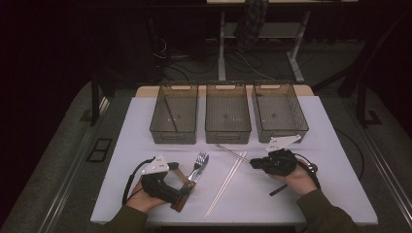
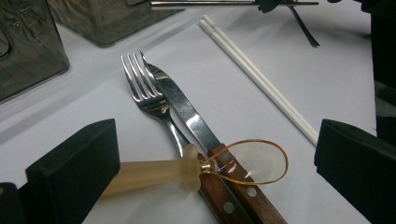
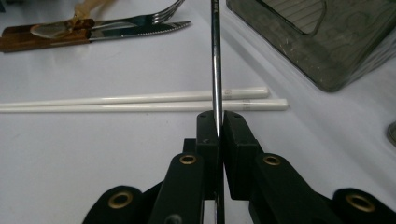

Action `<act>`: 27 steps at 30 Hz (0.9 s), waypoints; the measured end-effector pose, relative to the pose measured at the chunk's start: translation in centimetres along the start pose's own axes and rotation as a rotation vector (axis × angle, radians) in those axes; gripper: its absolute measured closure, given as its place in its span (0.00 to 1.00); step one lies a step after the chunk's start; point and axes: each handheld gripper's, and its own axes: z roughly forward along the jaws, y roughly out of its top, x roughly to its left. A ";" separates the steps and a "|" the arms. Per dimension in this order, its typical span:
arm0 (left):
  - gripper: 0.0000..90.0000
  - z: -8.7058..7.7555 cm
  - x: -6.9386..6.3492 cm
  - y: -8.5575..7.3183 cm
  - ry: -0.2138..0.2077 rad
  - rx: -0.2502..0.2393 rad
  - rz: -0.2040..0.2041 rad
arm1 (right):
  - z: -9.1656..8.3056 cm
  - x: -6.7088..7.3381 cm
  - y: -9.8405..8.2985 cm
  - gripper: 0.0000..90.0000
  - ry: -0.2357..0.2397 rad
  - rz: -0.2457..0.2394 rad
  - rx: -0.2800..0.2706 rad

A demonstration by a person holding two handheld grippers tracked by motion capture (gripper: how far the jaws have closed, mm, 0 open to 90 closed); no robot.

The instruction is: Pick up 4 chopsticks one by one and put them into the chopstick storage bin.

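**Metal chopstick pinched in R gripper, L jaws spread over the cutlery**

My right gripper [image 3: 218,122] has its jaws pressed together on a thin metal chopstick [image 3: 215,56]; in the right gripper view the rod runs straight out from between the pads, above the pair of white chopsticks [image 3: 140,102] lying side by side on the table [image 1: 301,194]. From the high view the rod sticks out of the gripper toward the left, just in front of the middle bin [image 1: 228,119], tip off the tabletop as far as I can tell.

My left gripper [image 2: 215,158] sits w/ jaws spread wide, nothing clamped. Between them in the left gripper view: a fork [image 2: 144,88] and a serrated knife [image 2: 187,112] w/ riveted wood handle, lying touching each other, and a clear amber spoon [image 2: 252,161] resting across the knife handle, its pale stem near the left pad.

Three smoky see-through bins stand in a row at the far side; left bin [image 1: 174,119] holds one dark rod, right bin [image 1: 279,114] stands beside the middle one.

Writing: small grey marks near the ends of the white chopsticks, too small to read. No other labels I can make out.
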 end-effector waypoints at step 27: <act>0.00 0.2 -0.2 0.0 -0.003 0.006 0.006 | 0.5 -0.2 3.9 0.94 0.022 0.024 -0.073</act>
